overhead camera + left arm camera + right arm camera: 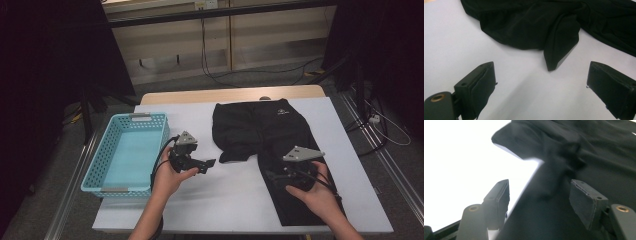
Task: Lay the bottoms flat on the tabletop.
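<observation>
A black garment with a small pale logo lies spread on the white table top, one long part reaching toward the front edge on the right. My left gripper hovers just left of a folded flap of the garment. In the left gripper view this gripper is open, with bare table between the jaws. My right gripper sits over the garment's long part. In the right gripper view that gripper is open too, and black fabric lies below and between the jaws without being pinched.
A light blue perforated basket stands empty on the table's left side, close to my left hand. Beyond the table's far edge are a floor with cables and dark stands on both sides.
</observation>
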### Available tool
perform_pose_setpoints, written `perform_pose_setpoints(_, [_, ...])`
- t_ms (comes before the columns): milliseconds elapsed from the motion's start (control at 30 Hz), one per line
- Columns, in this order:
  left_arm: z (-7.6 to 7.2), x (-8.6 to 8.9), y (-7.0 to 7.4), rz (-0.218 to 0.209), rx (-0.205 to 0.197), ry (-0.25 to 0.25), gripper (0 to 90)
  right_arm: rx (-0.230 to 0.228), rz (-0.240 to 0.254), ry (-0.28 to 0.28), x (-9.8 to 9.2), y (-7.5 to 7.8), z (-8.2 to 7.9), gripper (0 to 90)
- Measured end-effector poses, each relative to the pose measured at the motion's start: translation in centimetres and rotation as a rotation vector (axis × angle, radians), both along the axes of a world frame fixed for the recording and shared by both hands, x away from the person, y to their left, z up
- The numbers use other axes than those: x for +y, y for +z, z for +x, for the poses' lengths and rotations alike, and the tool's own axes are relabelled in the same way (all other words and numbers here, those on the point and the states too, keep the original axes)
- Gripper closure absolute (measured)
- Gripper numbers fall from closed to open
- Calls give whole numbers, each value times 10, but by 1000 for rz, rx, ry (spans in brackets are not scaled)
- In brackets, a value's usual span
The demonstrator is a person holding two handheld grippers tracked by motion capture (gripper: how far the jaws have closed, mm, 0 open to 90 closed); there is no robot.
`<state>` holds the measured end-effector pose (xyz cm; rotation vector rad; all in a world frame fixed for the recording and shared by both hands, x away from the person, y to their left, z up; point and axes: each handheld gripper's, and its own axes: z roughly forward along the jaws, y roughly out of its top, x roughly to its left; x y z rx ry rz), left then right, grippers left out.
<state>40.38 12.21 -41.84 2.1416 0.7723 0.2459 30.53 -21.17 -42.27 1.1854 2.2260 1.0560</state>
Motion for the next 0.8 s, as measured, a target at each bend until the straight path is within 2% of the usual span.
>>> perform_pose_setpoints(133, [0,3,1,-19,3,15,82,1,-22,50,25,0,16,347])
perform_pose_setpoints(367, [-2,10,-1,-13,4,23,83,-5,-18,78,57,-6,41,402])
perform_pose_setpoints(500, [-4,11,0,-11,4,26,83,22,21,75,70,-12,51,451])
perform_pose_setpoints(667, [-4,12,0,-11,0,33,83,28,-2,88,83,-19,63,495])
perform_pose_setpoints(800, [-3,11,-1,-9,3,32,83,43,-18,83,92,-27,72,496])
